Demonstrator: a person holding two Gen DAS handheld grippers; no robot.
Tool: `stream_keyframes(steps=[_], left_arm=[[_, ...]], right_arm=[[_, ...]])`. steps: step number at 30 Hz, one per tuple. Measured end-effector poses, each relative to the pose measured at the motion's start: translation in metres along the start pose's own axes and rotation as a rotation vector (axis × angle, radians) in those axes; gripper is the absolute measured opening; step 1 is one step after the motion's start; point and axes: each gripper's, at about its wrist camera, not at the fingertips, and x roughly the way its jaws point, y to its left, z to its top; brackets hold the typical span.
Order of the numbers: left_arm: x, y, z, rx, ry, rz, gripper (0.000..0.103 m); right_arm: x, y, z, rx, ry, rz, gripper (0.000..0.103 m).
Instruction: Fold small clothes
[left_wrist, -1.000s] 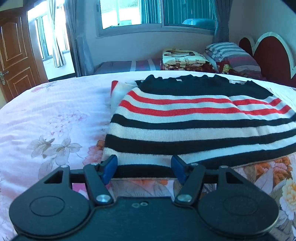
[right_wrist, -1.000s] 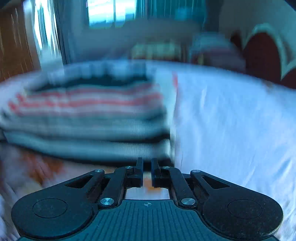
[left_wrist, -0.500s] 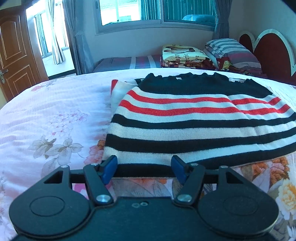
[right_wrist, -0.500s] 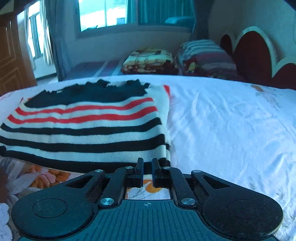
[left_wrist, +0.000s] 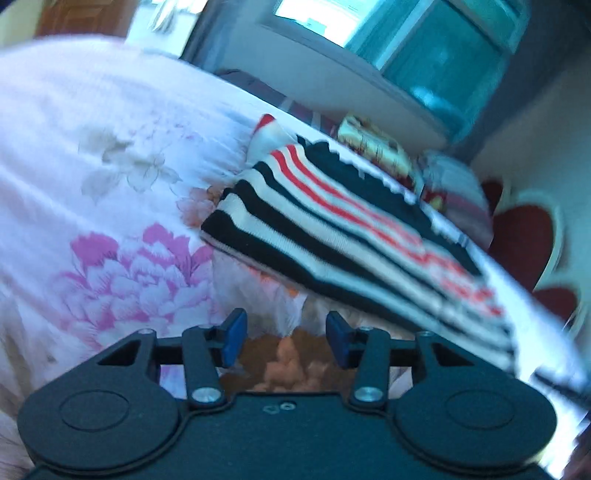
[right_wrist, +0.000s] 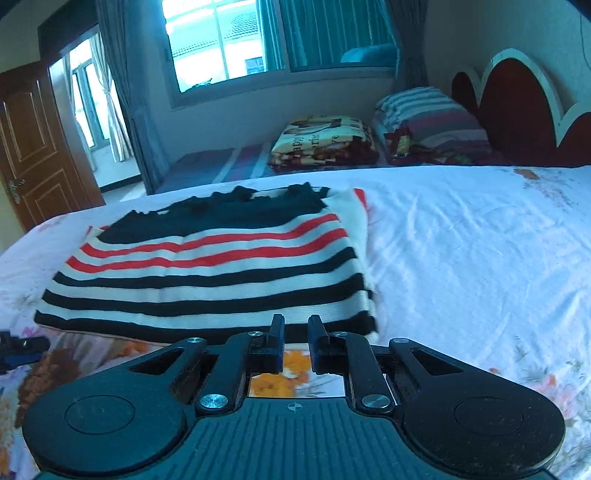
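Note:
A folded sweater with black, white and red stripes lies flat on the bed. My right gripper sits just short of its near hem, towards the right corner, with the jaws nearly closed and nothing between them. In the tilted, blurred left wrist view the sweater lies ahead and to the right. My left gripper is open and empty, over the floral sheet, well back from the sweater. Its tip also shows at the left edge of the right wrist view.
The bed has a pale floral sheet. A folded blanket and striped pillows lie at the far side by the red headboard. A window and a wooden door are behind.
My left gripper has pulled back from the sweater's hem and rolled, so its view is tilted and blurred. My right gripper has stayed by the hem, slightly closer.

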Motion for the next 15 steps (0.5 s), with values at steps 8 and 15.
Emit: stream_keyframes(steps=[8, 15], left_arm=[[0.043, 0.014, 0.025, -0.203, -0.046, -0.072, 0.045], [0.077, 0.022, 0.049, -0.318, -0.12, -0.094, 0.045]], right_arm=[[0.011, 0.008, 0.014, 0.031, -0.018, 0.075, 0.014], [0.063, 0.028, 0.054, 0.074, -0.021, 0.194, 0.0]])
